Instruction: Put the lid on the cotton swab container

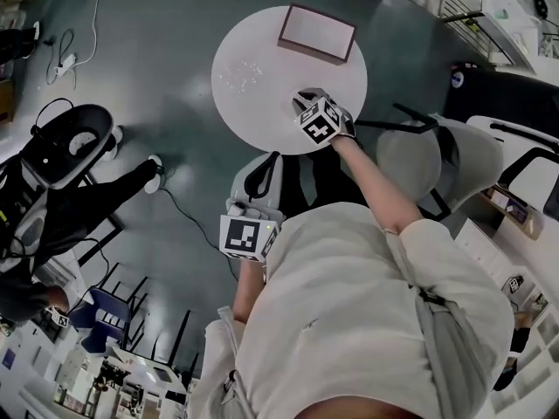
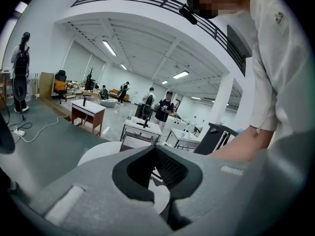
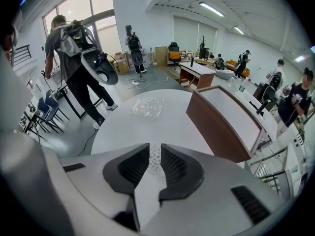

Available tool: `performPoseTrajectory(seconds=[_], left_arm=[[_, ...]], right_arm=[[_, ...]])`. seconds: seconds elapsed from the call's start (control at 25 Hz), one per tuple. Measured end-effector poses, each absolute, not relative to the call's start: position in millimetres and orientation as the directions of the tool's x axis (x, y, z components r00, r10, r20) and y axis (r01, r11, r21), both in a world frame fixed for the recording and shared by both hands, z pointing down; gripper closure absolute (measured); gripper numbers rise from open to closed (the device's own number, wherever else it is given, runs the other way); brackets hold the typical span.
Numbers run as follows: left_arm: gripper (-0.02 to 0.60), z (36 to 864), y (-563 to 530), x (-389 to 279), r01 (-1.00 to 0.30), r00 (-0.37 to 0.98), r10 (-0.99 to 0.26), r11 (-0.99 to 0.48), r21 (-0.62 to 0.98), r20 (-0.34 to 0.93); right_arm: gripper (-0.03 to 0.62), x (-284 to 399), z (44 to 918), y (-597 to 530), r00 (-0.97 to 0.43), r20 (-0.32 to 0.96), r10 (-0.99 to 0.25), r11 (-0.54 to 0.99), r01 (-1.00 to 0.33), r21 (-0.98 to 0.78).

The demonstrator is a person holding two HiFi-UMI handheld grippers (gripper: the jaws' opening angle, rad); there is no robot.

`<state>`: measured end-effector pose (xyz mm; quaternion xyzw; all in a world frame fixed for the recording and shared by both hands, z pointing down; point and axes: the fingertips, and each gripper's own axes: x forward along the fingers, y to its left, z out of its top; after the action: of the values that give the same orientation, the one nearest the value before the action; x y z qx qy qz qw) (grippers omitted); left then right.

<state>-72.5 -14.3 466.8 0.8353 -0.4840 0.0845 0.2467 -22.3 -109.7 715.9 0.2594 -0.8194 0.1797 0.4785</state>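
My right gripper (image 1: 304,103) hangs over the near right part of the round white table (image 1: 262,120), tilted steeply down. In the right gripper view its jaws (image 3: 154,154) stand narrowly apart with a white dotted thing (image 3: 154,157) filling the gap; it looks like the cotton swab container, and the pads seem to touch it. A clear, glinting plastic piece (image 1: 238,77) (image 3: 146,105), perhaps the lid, lies alone at the table's left. My left gripper (image 1: 253,201) is held low near my body, off the table, and its jaws (image 2: 156,149) are shut with nothing in them.
A flat brown-sided box (image 1: 316,31) (image 3: 224,117) lies at the table's far edge. Chairs (image 1: 437,160) crowd the table's near and right side. A person in dark clothes (image 1: 61,182) stands at the left, and cables (image 1: 74,46) trail over the floor.
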Motion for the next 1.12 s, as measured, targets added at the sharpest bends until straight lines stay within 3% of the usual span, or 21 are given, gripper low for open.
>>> performPoseTrajectory(seconds=[1.12], left_arm=[[0.577, 471.7, -13.5, -76.0, -0.848, 0.521, -0.763, -0.408, 0.338, 0.383]], right_arm=[[0.512, -26.6, 716.4, -114.9, -0.399, 0.863, -0.310, 0.819, -0.573, 0.029]])
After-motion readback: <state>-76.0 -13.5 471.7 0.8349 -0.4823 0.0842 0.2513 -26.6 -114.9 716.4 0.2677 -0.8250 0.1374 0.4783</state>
